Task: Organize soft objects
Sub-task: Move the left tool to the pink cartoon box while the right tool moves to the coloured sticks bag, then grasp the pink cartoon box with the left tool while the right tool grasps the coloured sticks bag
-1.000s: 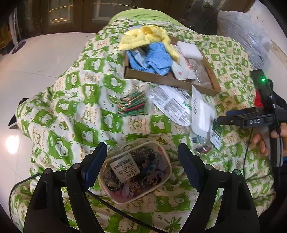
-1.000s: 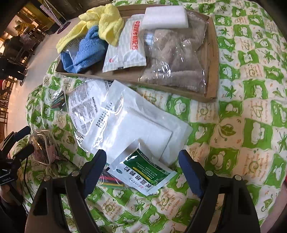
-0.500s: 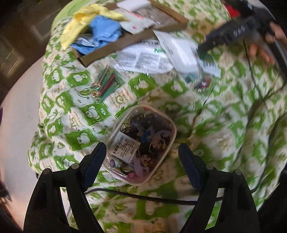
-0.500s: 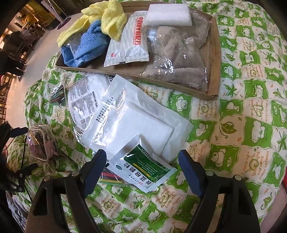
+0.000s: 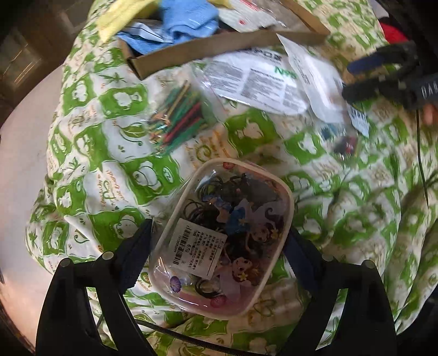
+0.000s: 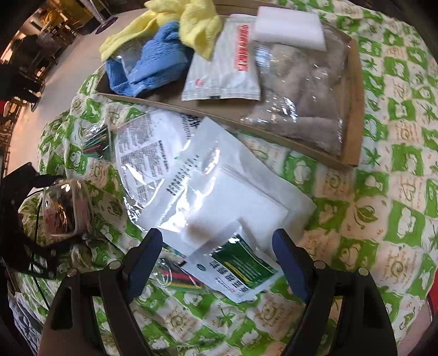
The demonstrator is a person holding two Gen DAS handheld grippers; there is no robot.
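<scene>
A clear cartoon-print pouch of hair ties (image 5: 224,235) lies on the green-and-white quilt (image 5: 109,175). My left gripper (image 5: 219,254) is open, its jaws on either side of the pouch, close to its edges. The pouch also shows in the right wrist view (image 6: 64,204), with the left gripper around it. My right gripper (image 6: 219,260) is open and empty, just above a green-and-white sachet (image 6: 235,267) and a white plastic packet (image 6: 219,197). A cardboard tray (image 6: 353,109) holds a blue cloth (image 6: 153,68), a yellow cloth (image 6: 191,24), a white sponge (image 6: 287,27) and a bagged brown towel (image 6: 301,95).
A bag of coloured sticks (image 5: 178,117) and a printed packet (image 5: 254,82) lie between the pouch and the tray. Another small bag of coloured sticks (image 6: 180,279) lies under the sachet. The quilt drops off to a pale floor (image 5: 16,164) on the left.
My left gripper has swung and moved down over the pouch, so that its jaws now flank it. My right gripper has edged forward over the sachet. The view is blurred by motion.
</scene>
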